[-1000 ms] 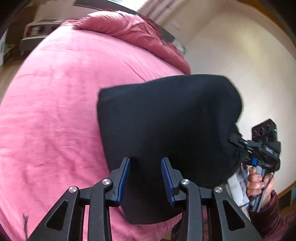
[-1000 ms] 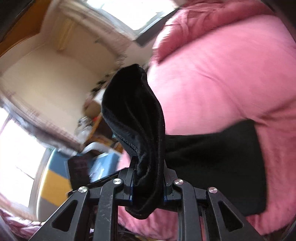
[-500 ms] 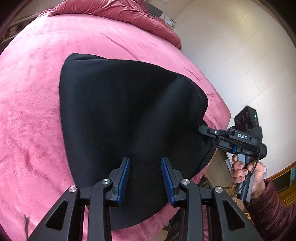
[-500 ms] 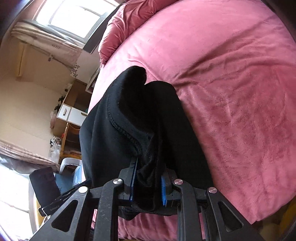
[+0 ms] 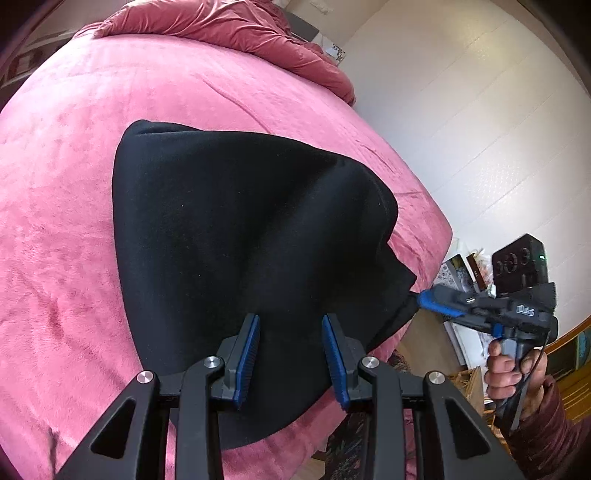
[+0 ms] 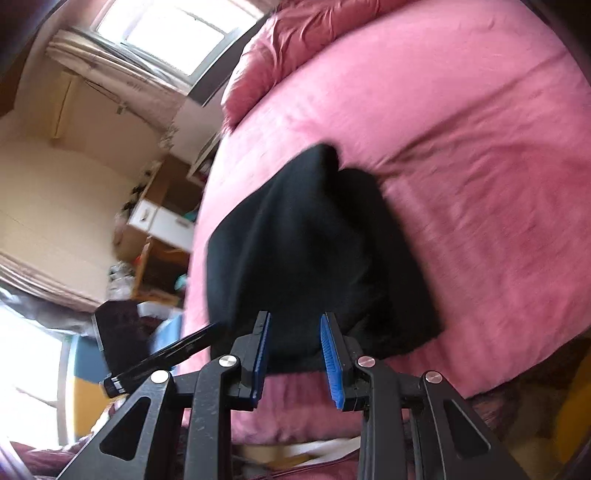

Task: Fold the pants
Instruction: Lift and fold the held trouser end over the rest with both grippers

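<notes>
Pants (image 5: pixel 240 229): black, lifted and draped from the right tongs a second ago, now lowered and lying folded on the pink bed (image 5: pixel 66 206), near its near edge.

Right tongs (image 6: pixel 295 326): jaws have just been opening; blue pads stand apart, the cloth that was pinched between them earlier no longer pressed. In the right wrist view the pants' near hem lies just beyond and below the pads. In the left wrist view the tip of these tongs still touches or sits just beside the right corner of the pants; which of the two, I cannot tell. Person's hand (image 5: pixel 513 373) holds the handle, dark red sleeve (image 5: pixel 546 435) behind.

Left tongs (image 5: pixel 290 325): jaws parted over the near part of the pants; whether the pads press the cloth, I cannot tell. Opening unchanged from the earlier frames.

Edges: pants' near hem runs close to the bed's near edge, with a strip of pink showing below it in the right wrist view. Right corner reaches the bed's right edge. Far end of the fold is rounded, slightly raised.

Open room: broad bare pink surface to the left and far side. Crumpled pink duvet (image 5: pixel 236 26) lies well apart at the far end. White wall (image 5: pixel 480 129) to the right.
</notes>
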A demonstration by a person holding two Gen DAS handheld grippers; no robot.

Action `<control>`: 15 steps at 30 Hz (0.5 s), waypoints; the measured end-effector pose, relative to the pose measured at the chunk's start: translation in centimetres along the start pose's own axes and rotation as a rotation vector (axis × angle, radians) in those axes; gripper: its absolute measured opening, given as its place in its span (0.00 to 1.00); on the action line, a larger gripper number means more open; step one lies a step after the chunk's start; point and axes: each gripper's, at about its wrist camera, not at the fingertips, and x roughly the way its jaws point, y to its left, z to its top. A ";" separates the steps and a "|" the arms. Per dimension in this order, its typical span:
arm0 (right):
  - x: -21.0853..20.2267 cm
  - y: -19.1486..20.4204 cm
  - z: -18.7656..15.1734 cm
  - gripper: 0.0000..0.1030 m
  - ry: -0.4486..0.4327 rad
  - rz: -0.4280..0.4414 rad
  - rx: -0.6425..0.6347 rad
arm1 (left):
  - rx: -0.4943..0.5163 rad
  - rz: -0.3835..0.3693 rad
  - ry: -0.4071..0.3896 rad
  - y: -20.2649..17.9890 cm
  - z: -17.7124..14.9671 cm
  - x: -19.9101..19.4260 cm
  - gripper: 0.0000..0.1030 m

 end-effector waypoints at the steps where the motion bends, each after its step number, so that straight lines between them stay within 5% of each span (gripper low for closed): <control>1: 0.7 -0.1 0.0 0.28 0.008 -0.032 0.011 | 0.001 0.000 -0.001 0.0 -0.1 -0.3 0.34; 8: 3.2 -2.8 0.1 0.28 -0.018 -0.089 0.234 | 0.010 0.002 -0.021 -0.3 0.0 -1.2 0.34; 10: 3.2 -2.4 0.3 0.18 -0.042 -0.122 0.209 | 0.006 0.001 -0.023 -0.2 0.0 -1.3 0.34; 11: 3.1 -2.1 0.3 0.03 -0.052 -0.146 0.188 | 0.010 0.000 -0.027 -0.2 0.0 -1.5 0.34; 15: 1.4 -0.6 0.2 0.00 -0.100 -0.171 0.102 | 0.018 0.002 -0.051 0.2 0.1 -2.8 0.34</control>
